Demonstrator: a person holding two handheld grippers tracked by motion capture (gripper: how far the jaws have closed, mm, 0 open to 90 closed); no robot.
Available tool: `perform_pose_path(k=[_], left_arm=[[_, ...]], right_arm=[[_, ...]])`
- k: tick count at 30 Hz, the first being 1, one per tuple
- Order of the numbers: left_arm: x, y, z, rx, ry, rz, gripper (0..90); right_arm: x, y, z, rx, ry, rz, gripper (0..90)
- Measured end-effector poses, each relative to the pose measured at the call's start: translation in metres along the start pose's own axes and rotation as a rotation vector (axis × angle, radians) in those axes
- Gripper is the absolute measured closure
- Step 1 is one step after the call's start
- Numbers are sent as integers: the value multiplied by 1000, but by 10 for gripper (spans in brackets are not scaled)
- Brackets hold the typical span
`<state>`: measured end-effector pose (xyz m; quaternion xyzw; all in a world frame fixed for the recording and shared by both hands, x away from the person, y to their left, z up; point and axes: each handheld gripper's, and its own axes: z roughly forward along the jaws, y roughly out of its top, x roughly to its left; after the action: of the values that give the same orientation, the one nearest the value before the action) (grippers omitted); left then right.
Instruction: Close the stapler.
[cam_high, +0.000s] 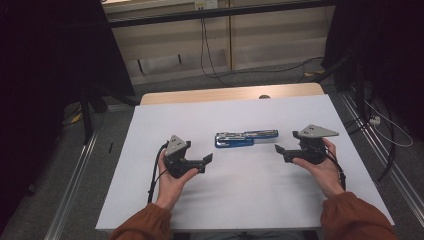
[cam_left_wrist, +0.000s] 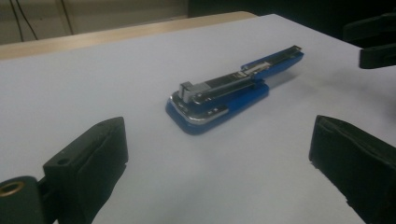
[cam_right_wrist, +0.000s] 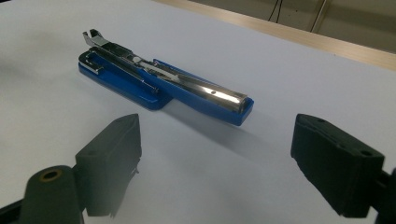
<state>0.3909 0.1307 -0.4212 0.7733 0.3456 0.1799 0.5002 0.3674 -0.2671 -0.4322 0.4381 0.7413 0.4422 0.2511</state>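
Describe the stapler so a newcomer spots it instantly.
On the white table, look to the middle, between the left gripper and the right gripper. The stapler lies flat there, swung fully open; it is the sole blue and chrome thing on the table.

Stapler (cam_right_wrist: 163, 84): glossy blue plastic, shiny metal; table (cam_high: 240, 200): matt white, smooth; fingers (cam_right_wrist: 112, 163): matt black.

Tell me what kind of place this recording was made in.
Probably a lab or recording workspace, not a home: a bare white table holding one blue stapler, black curtains at the sides, loose cables on the grey floor, and metal rails alongside the table.
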Motion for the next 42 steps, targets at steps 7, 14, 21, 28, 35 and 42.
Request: perform_pose_path(k=[7,14,21,28,35,42], left_arm=[[7,6,22,26,-1,7,52],[13,13,41,14,13,12,64],[14,26,56,-10,28,25,67],[16,34,68,1,16,24,67],[21,27,70,44,22,-26,25],[20,25,72,69,5,-12,50]], right_arm=[[-1,0,6,-38,7,-14,205],[-2,-3,12,-24,18,-3,239],[-8,-3,20,-6,19,30,291],[-10,-4,22,22,6,33,408],[-9,-4,25,16,23,22,514],[-8,-5,27,0,20,-2,697]])
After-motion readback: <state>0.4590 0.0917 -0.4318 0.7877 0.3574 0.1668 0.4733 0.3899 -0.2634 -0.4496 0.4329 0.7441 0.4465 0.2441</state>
